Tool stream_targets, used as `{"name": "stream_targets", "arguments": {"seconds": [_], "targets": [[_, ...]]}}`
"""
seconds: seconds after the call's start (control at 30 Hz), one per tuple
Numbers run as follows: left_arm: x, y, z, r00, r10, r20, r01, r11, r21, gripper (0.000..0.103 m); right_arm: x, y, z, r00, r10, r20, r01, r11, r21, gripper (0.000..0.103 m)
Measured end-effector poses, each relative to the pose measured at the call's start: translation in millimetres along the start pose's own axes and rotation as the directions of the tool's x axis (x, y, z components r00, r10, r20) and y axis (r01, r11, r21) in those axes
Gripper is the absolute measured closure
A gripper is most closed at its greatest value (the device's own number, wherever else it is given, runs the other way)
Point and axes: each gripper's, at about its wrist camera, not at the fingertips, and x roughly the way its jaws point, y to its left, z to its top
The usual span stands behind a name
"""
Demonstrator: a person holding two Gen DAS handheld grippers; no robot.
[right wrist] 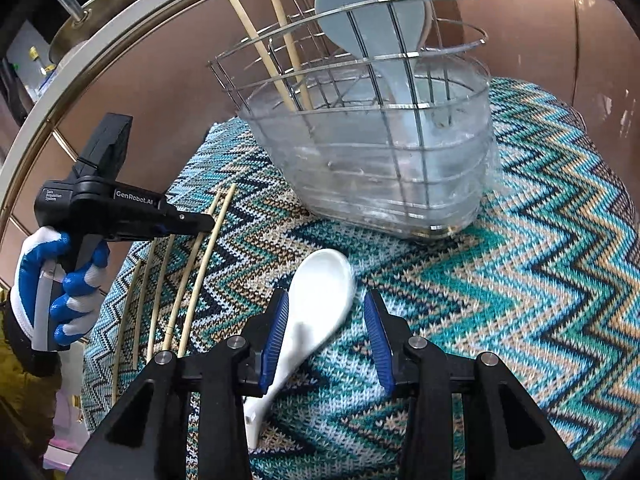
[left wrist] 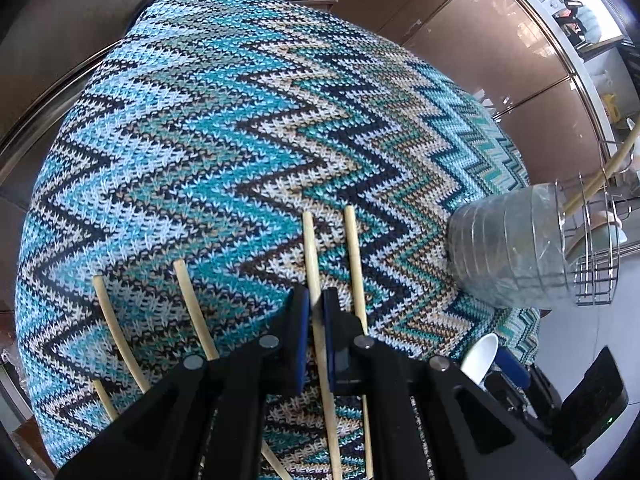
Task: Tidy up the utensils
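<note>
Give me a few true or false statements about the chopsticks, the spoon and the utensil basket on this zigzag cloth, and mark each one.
1. The left gripper is shut on a chopstick. True.
2. The white spoon stands inside the wire basket. False: it lies on the knitted cloth, between the right gripper's open jaws.
3. Two chopsticks already stand in the basket. True.
4. The basket is empty apart from chopsticks. False: a grey paddle stands in it too.
5. Several chopsticks lie on the cloth. True.
</note>
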Motion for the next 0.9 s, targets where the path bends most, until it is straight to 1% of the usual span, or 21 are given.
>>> {"name": "stream_targets", "arguments": {"seconds": [0.17,0.2,0.23,0.27,0.33,0.37,0.43,0.5,0.63,0.7,0.8,0.9], "targets": [[5,-9,6,0.999,0.037,-0.029,-0.037,0.999,0.014,0.096,15,-4,10,0.996,0.063,-0.055,-0.065,0.998,-0.018,0.064],[6,-11,8,0.998,0.047,-0.037,-0.046,0.999,0.018,0.096,20,-2,11,0.995,0.072,-0.062,-0.074,0.997,-0.022,0.067],[8,-14,9,0.997,0.058,-0.046,-0.057,0.998,0.021,0.096,22,-3,13,0.994,0.085,-0.072,-0.087,0.996,-0.027,0.073],[9,-16,11,0.996,0.065,-0.055,-0.064,0.998,0.022,0.096,25,-5,15,0.992,0.093,-0.084,-0.096,0.995,-0.037,0.076],[12,-19,15,0.994,0.077,-0.076,-0.076,0.997,0.018,0.096,29,-4,16,0.991,0.094,-0.098,-0.1,0.994,-0.054,0.086],[13,-20,17,0.993,0.081,-0.083,-0.08,0.997,0.016,0.096,30,-5,16,0.99,0.097,-0.105,-0.104,0.993,-0.063,0.088],[16,-22,19,0.992,0.09,-0.089,-0.09,0.996,0.006,0.096,31,-5,16,0.989,0.105,-0.109,-0.113,0.991,-0.077,0.096],[17,-24,20,0.992,0.096,-0.088,-0.096,0.995,-0.003,0.097,29,-5,15,0.988,0.113,-0.108,-0.123,0.988,-0.093,0.096],[13,-31,18,0.993,0.096,-0.061,-0.097,0.995,-0.012,0.097,18,-1,12,0.989,0.117,-0.086,-0.128,0.983,-0.135,0.097],[8,-35,14,0.994,0.101,-0.04,-0.101,0.995,0.0,0.097,10,0,12,0.991,0.114,-0.066,-0.123,0.981,-0.147,0.098],[-5,-42,7,0.997,0.081,0.008,-0.081,0.997,0.018,0.098,-7,5,10,0.995,0.095,-0.021,-0.097,0.981,-0.168,0.098],[-21,-51,-5,0.994,0.07,0.079,-0.074,0.996,0.048,0.097,-26,11,6,0.997,0.072,0.028,-0.065,0.98,-0.188,0.098]]}}
